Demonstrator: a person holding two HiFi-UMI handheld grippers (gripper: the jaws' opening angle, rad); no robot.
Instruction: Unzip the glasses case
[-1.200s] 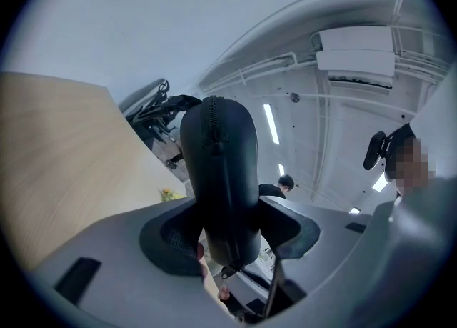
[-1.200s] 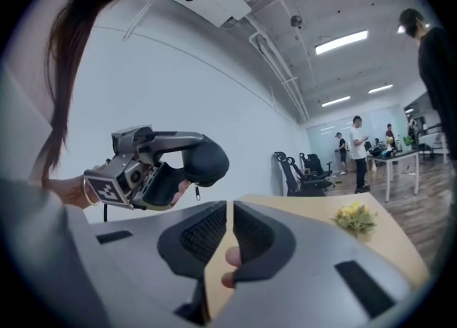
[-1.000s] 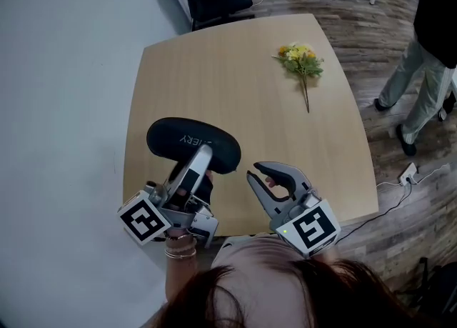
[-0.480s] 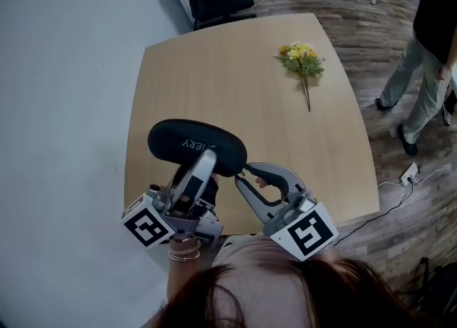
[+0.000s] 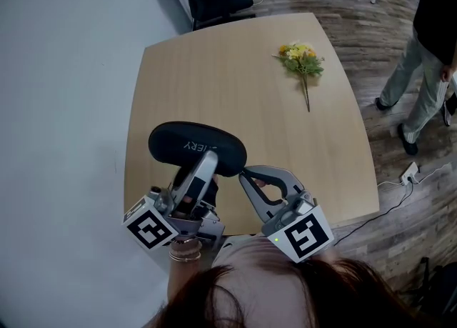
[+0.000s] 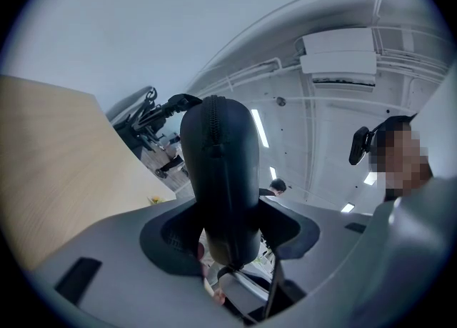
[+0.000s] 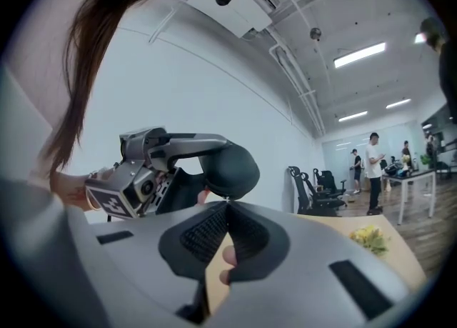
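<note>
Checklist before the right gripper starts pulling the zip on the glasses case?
1. Hold: left gripper clamped on the glasses case: ok.
2. Start state: zipper closed along the edge that shows: ok.
3. Position: right gripper at the case's end, jaw tips together: ok.
4. Catch: zipper pull actually pinched between those tips: cannot tell.
5. Clearance: flowers lie at the table's far side, away from both grippers: ok.
</note>
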